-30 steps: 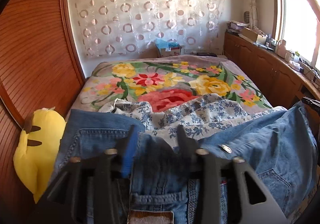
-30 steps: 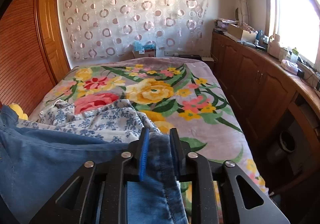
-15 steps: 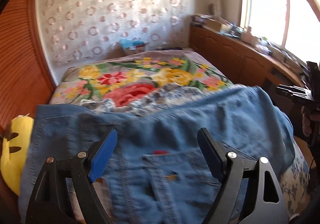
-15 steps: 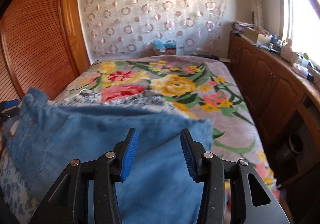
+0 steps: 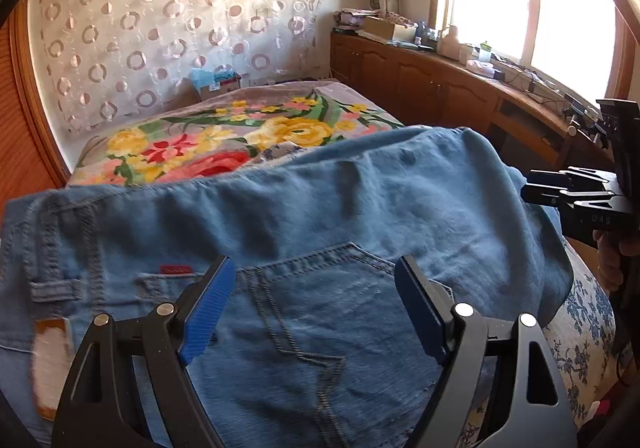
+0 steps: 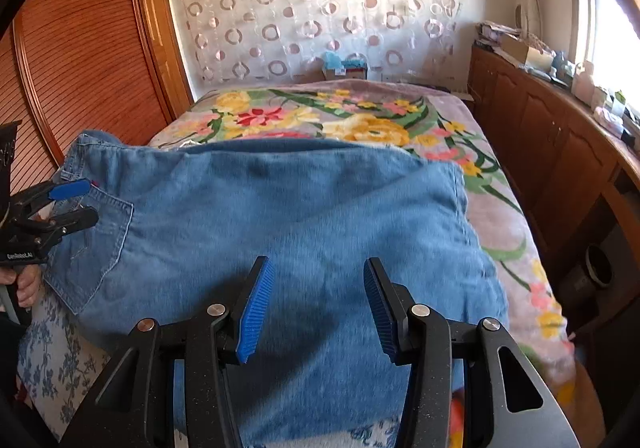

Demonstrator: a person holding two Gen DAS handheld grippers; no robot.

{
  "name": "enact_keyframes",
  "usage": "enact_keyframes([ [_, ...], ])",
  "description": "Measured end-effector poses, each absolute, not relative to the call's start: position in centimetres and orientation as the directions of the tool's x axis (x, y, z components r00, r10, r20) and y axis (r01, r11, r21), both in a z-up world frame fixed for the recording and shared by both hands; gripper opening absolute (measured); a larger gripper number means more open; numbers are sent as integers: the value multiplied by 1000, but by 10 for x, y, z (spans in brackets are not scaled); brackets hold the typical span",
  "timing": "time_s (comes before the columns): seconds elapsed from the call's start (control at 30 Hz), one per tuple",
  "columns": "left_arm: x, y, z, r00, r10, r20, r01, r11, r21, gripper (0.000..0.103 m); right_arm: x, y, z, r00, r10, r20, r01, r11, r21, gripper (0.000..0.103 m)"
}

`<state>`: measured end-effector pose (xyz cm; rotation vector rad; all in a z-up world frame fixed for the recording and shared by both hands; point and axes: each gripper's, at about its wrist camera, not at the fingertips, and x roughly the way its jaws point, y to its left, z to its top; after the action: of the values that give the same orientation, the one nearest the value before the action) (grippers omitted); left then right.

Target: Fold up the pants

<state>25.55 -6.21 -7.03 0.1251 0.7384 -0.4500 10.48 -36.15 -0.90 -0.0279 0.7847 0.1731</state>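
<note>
On the bed (image 6: 500, 208), near end: one pair of blue denim pants (image 6: 304, 216), laid crosswise in a folded slab, back pocket and waistband toward the person's left, folded edge toward the right. They rest partly on a blue-and-white floral cloth (image 5: 580, 332), which lies between the denim and the flowered bedspread.

Left hand-held gripper (image 5: 316, 308): blue pads spread wide apart, holding nothing, poised over the back pocket (image 5: 332, 312). Right hand-held gripper (image 6: 316, 308): pads likewise apart and empty, above the plain denim. Each shows at the margin of the other's view.

Step in hand, as judged: the cloth appears released after a fold, and the next fold is to be set up. To do it well: take the two corners of one short end, pinching through every layer so none slips; lift both ends level; carry across so the edges meet squarely; lower before letting go. The denim looks heavy and stiff and should hold a crease, but the loose floral cloth beneath could be caught up with it, so grip the denim alone.

Surface: soft, thick bedspread with large yellow, red and pink flowers; likely to give under pressure.

Room: slatted wooden wardrobe doors (image 6: 80, 60) at left; sheer curtain with ring pattern (image 6: 320, 0) on the far wall; wooden cabinets (image 6: 552, 152) along the right under a bright window, top crowded with small items; a box (image 6: 346, 68) behind the bed's far end.
</note>
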Motion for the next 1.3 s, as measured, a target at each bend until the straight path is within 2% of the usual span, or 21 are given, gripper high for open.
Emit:
enact_keyframes([
  [0.33, 258, -71, -89, 616, -357, -702, 461, 886, -46, 83, 81, -377, -15, 677, 55, -734, -73, 997, 8, 49],
  [0.7, 263, -78, -99, 588, -340, -734, 459, 887, -43, 84, 72, -427, -18, 661, -59, -748, 130, 991, 36, 50],
  [1.03, 268, -80, -103, 570, -319, -757, 459, 888, -27, 85, 84, -440, -31, 632, 13, -774, 157, 977, 144, 50],
  [1.1, 268, -80, -103, 568, -321, -758, 460, 888, -32, 85, 84, -446, -30, 630, 33, -776, 161, 972, 171, 44],
  [1.17, 269, -81, -103, 567, -323, -757, 460, 887, -34, 85, 83, -449, -30, 632, 71, -772, 145, 967, 208, 29],
  [1.2, 268, -80, -103, 567, -324, -757, 461, 887, -35, 85, 82, -448, -28, 635, 67, -770, 142, 969, 201, 25],
  [1.3, 266, -80, -102, 569, -324, -755, 463, 886, -31, 85, 79, -441, -23, 652, 23, -758, 130, 981, 142, 20],
])
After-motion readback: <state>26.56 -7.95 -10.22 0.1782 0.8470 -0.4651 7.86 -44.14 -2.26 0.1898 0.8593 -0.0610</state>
